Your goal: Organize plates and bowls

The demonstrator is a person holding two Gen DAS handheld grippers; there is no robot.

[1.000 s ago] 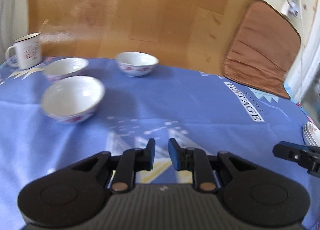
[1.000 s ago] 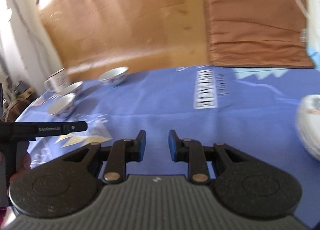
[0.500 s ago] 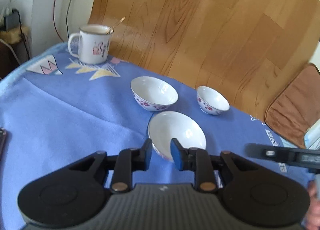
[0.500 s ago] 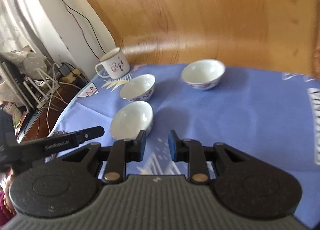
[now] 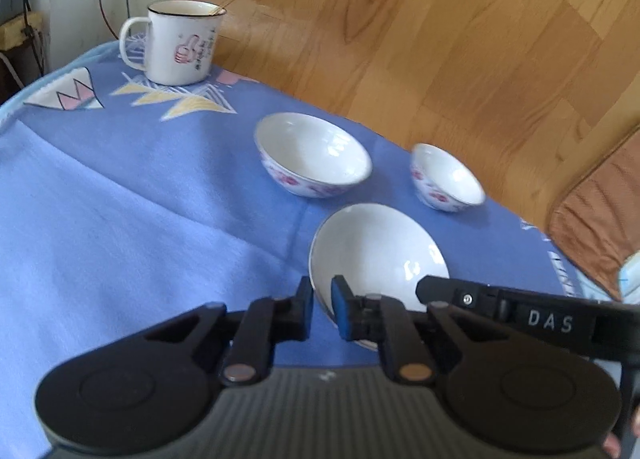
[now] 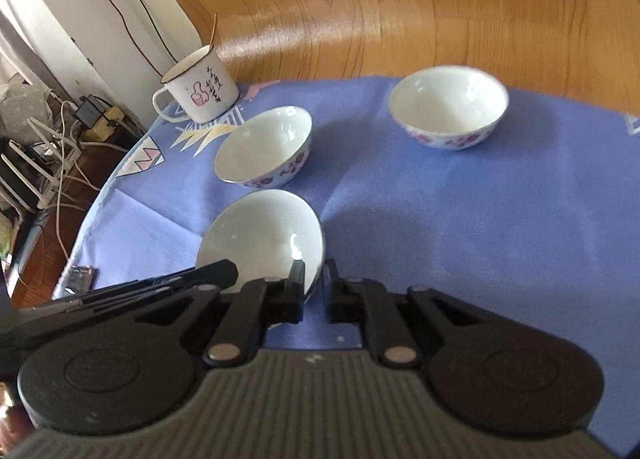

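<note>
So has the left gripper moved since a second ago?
Yes. The left gripper swung toward the enamel mug end of the tablecloth, and its jaws, just closing, now straddle the nearest bowl's rim.

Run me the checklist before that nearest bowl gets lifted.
1. Left tool shut on the near bowl: ok, the rim sits between its fingers.
2. Right tool shut on the same bowl at another part of the rim: ok.
3. Near bowl empty: ok, nothing shows inside.
4. Middle bowl and far bowl apart from the near bowl: ok, blue tablecloth shows between them.
5. Mug out of the way: ok, it stands at the far corner with a utensil in it.
6. Grip firm enough to lift: cannot tell.
</note>
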